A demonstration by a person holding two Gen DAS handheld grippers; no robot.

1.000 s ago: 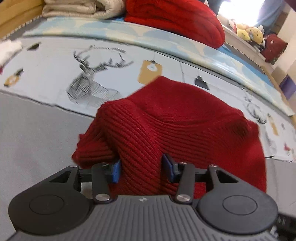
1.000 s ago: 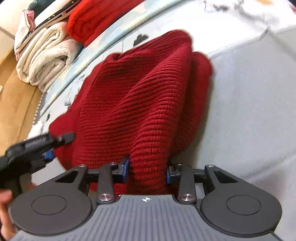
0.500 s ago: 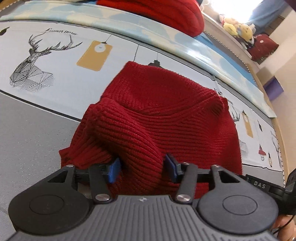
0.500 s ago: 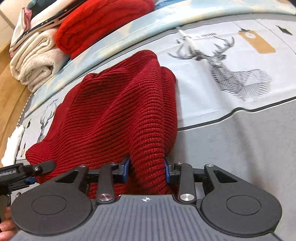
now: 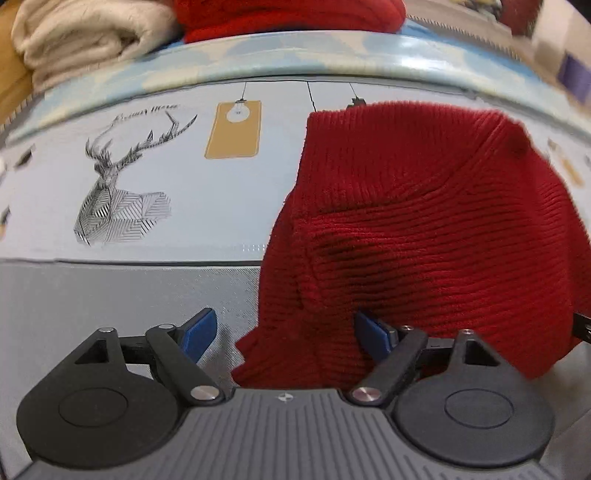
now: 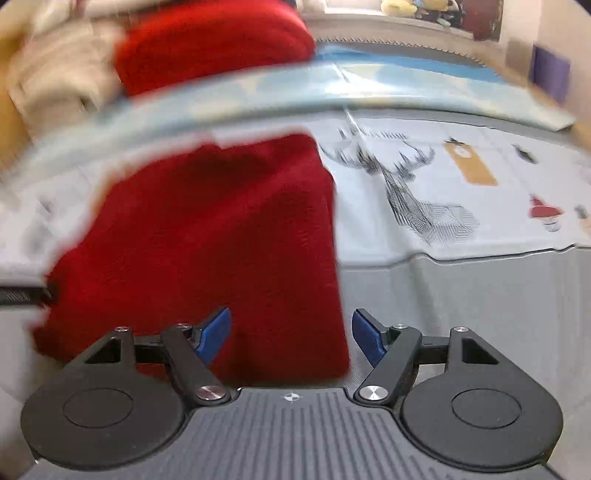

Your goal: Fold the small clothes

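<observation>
A small red knit sweater (image 5: pixel 424 229) lies folded on the printed bed cover; it also shows in the right wrist view (image 6: pixel 221 236), blurred. My left gripper (image 5: pixel 284 336) is open, its jaws wide apart, with the sweater's near left corner between them. My right gripper (image 6: pixel 291 336) is open too, with the sweater's near right corner lying between its blue pads (image 6: pixel 364 332). Neither gripper holds the cloth.
The bed cover has a grey band (image 5: pixel 110 295) near me and a pale deer print (image 5: pixel 122 184) beyond. A folded cream blanket (image 5: pixel 85 40) and a red knit pile (image 5: pixel 288 14) lie at the far edge. Soft toys (image 6: pixel 413 7) sit on a far ledge.
Both grippers opened and let go of the sweater, which dropped flat onto the bed. Both views swung sideways; the right view is blurred by motion.
</observation>
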